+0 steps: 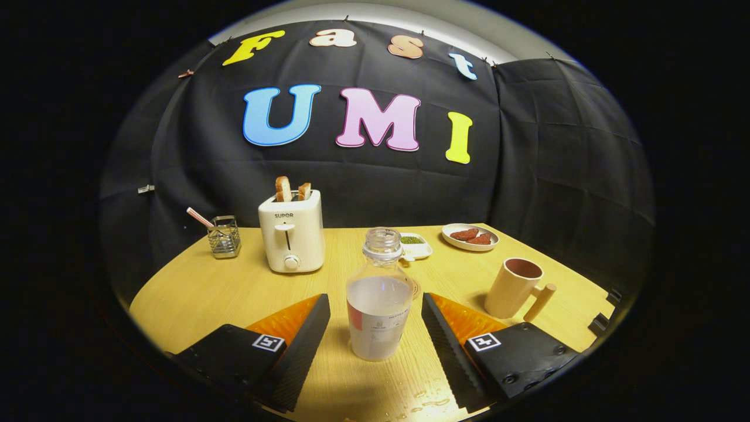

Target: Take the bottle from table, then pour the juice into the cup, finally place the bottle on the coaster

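In the gripper view, the gripper (375,328) is spread wide, its two fingers standing either side of the bottle (379,293) with a clear gap on both flanks, so nothing is gripped yet. The bottle stands upright on the wooden table (193,293), near its front edge and between the fingers, uncapped, partly filled with a clear liquid.

Its thin see-through wall looks like light plastic that would give if squeezed hard, and the liquid inside will slosh, so a firm but moderate hold on the labelled lower body, below the shoulder, seems safest. With the neck open, any tilt on the lift could spill. A few wet drops lie on the table near the front edge, so the wall may be slippery.

The count: one bottle; one cup (514,288) with a handle, toward the right edge; a round edge showing just behind the bottle, possibly the coaster (416,288); one toaster (292,231) holding two slices; one wire holder (224,237); one small dish (415,246); one plate (470,237).
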### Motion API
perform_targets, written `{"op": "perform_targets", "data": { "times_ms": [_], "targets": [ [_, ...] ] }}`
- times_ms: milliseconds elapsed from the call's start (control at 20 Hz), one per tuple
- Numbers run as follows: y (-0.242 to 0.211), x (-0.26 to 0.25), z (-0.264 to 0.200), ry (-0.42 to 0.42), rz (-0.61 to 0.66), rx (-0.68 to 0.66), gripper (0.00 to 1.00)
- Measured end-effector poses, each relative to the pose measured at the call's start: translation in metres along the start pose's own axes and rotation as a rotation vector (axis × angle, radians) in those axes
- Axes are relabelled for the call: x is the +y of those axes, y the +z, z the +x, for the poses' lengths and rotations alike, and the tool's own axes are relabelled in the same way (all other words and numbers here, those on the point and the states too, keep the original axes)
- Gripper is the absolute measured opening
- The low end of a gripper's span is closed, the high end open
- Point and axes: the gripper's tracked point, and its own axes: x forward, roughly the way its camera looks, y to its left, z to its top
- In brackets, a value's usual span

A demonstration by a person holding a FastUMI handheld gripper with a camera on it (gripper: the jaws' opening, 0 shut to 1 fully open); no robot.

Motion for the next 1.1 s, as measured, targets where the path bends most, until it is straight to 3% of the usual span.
{"op": "perform_targets", "data": {
  "times_ms": [600,900,1100],
  "targets": [
    [-0.023,-0.004,0.045,-0.027,-0.09,0.013,0.97],
    [-0.021,-0.006,0.05,-0.037,-0.081,0.0,0.83],
    [-0.017,0.0,0.046,0.012,-0.077,-0.015,0.75]
  ]
}}
